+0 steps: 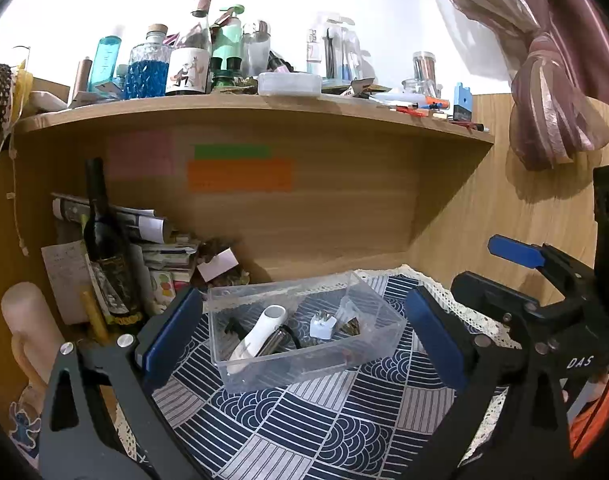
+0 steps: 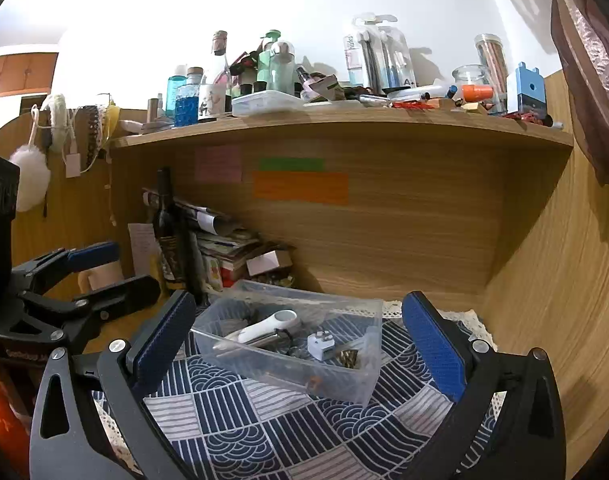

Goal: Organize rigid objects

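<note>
With both my left tool (image 1: 304,332) and right tool (image 2: 300,344) spread apart and empty, nudging the light clear plastic bin (image 1: 378,312) could slide it off the desk (image 1: 304,420).

surface: wooden desk (image 2: 544,320) | cover: blue-and-white patterned cloth (image 1: 304,420) with lace edge lay on it | on cloth: clear plastic box (image 1: 304,364) | at back left: dark wine bottle (image 1: 106,248) stood beside stacked papers (image 2: 228,244)
</note>
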A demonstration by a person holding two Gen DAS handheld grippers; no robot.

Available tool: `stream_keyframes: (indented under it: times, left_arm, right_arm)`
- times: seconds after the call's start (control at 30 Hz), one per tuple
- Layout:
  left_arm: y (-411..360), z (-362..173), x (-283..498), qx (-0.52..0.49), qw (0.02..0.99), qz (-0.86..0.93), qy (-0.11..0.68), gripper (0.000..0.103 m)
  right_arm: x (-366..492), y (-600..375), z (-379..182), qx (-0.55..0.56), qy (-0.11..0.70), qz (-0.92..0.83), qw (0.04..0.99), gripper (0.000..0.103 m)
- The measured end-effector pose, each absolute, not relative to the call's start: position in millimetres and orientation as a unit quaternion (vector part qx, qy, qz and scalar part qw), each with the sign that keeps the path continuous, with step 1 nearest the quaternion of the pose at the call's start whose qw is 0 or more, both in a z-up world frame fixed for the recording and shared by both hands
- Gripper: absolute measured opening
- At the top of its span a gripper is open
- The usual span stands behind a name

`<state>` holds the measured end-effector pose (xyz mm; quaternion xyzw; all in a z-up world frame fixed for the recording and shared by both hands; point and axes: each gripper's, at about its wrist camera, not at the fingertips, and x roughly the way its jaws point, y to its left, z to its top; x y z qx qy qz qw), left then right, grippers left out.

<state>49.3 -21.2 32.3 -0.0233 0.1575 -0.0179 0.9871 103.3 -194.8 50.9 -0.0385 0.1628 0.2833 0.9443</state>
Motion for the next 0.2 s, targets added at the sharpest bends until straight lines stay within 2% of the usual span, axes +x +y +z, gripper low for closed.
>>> stream_keyframes:
  times: [0.2]
  left_arm:
    - [-22.5, 32.0, 49.6, -0.019, 0.987, -0.027, 0.157, 0.103]
  right_arm:
    - [105.2, -196.5, 51.0, -0.036, 0.165, 0.276, 0.946, 0.103]
